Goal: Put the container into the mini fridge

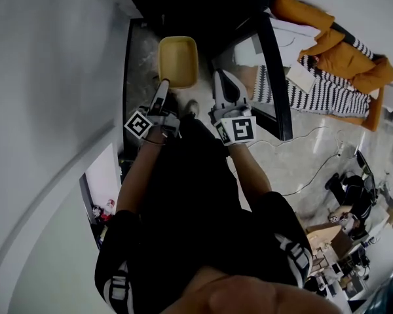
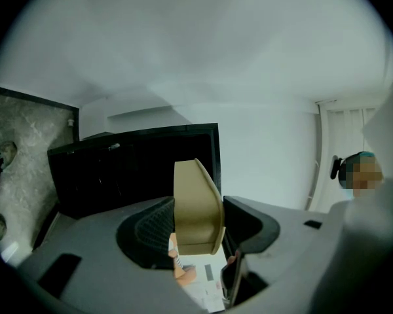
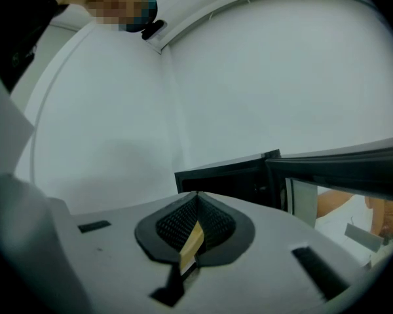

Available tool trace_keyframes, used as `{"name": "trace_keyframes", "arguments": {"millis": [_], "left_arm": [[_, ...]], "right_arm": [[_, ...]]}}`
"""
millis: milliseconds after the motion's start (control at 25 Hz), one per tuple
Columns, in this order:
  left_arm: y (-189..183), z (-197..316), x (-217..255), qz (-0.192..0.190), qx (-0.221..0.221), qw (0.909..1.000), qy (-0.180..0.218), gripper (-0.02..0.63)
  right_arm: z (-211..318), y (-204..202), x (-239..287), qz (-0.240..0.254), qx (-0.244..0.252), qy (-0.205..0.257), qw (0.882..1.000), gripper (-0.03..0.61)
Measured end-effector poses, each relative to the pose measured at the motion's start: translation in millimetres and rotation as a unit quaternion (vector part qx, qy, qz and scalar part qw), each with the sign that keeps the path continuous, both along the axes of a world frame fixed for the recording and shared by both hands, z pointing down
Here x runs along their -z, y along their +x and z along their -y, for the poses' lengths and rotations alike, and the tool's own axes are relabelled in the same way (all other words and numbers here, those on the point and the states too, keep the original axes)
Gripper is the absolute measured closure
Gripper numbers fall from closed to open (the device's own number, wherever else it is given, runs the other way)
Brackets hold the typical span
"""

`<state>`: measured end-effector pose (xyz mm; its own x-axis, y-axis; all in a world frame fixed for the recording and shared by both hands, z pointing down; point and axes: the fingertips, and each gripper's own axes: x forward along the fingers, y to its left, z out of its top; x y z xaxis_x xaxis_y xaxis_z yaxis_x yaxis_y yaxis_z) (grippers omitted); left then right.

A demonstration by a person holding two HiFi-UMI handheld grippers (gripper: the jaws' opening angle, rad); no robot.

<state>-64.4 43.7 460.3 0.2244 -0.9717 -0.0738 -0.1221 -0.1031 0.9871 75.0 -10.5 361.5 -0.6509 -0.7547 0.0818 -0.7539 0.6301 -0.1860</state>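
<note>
A yellow open-top container hangs in front of the black mini fridge, whose door stands swung open to the right. My left gripper is shut on the container's near left rim. My right gripper is at its right side. In the left gripper view the container's wall sits clamped between the left gripper's pads, with the fridge behind it. The right gripper view shows a thin yellow edge of the container pinched in the right gripper, with the fridge and door ahead.
An orange jacket and a striped cloth lie right of the fridge door. A cable runs across the marbled floor. A white wall rises at the left. Cluttered gear fills the lower right.
</note>
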Motion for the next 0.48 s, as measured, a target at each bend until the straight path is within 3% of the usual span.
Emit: {"name": "trace_keyframes", "arguments": {"millis": [480], "left_arm": [[-2.0,53.2,-45.6,-0.005,-0.011,0.9998,-0.015,0.387]], "right_arm": [[41.4,0.7,-24.1,-0.007,-0.017,-0.004,1.0,0.578]]}}
